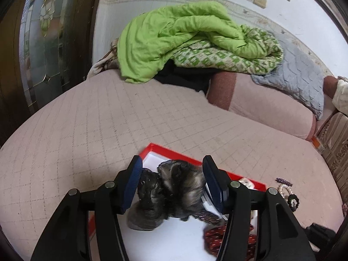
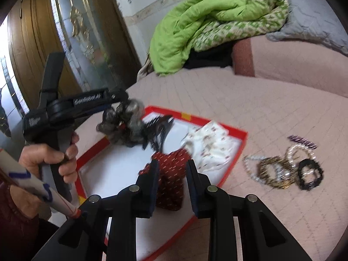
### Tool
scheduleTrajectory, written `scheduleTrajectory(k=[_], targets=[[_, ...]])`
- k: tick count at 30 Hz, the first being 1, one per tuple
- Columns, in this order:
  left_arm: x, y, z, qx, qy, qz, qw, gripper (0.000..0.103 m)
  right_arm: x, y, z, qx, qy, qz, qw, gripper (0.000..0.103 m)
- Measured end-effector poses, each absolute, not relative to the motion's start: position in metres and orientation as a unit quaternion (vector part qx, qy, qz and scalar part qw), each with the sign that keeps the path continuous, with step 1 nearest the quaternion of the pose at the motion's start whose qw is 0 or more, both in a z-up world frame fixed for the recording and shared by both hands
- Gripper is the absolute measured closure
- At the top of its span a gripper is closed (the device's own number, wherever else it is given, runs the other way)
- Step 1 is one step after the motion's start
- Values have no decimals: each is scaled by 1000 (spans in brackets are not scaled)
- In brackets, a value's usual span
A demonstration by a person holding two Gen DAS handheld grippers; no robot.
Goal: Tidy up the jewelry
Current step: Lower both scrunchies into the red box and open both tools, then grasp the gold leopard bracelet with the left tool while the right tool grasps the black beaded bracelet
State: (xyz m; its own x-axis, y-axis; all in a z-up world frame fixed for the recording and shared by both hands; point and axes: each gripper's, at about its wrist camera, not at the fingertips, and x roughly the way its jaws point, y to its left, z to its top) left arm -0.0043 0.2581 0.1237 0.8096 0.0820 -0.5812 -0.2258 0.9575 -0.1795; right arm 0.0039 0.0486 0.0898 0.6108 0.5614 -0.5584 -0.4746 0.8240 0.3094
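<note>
A red-rimmed box [image 2: 236, 155] with a white floor lies on the pink bed; it also shows in the left wrist view [image 1: 171, 150]. My left gripper [image 1: 171, 174] is open, with a grey-black gauzy hair piece [image 1: 174, 187] between its fingers, just above the box. The right wrist view shows that hair piece [image 2: 128, 124] at the left gripper's tip [image 2: 121, 100], blurred. My right gripper [image 2: 171, 171] is open and empty above a red patterned cloth [image 2: 171, 174] in the box. A white patterned cloth [image 2: 213, 145] lies beside it. Several bracelets [image 2: 282, 167] lie on the bed, right of the box.
A green quilt [image 2: 206, 21] and a grey blanket [image 1: 300, 80] are piled at the head of the bed. A wooden door with a glass panel [image 2: 82, 32] stands at the left. A dark hair comb [image 2: 161, 128] lies in the box.
</note>
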Motion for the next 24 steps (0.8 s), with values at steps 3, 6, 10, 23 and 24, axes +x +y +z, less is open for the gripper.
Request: scheduleTrajectory(k=[3, 6, 10, 23, 24], targets=[[-6, 241, 129, -100, 285, 69, 951, 46, 11, 29, 92, 86, 333, 267, 900, 76], [-8, 222, 133, -78, 275, 56, 957, 46, 17, 1, 93, 123, 336, 241, 902, 76], [-6, 204, 134, -64, 271, 48, 959, 46, 22, -35, 93, 166, 340, 207, 902, 76], [-21, 187, 151, -56, 224, 59, 971, 41, 24, -116, 89, 219, 350, 126, 902, 76], [-22, 181, 154, -53, 221, 52, 973, 40, 26, -121, 85, 219, 359, 116, 900, 76]])
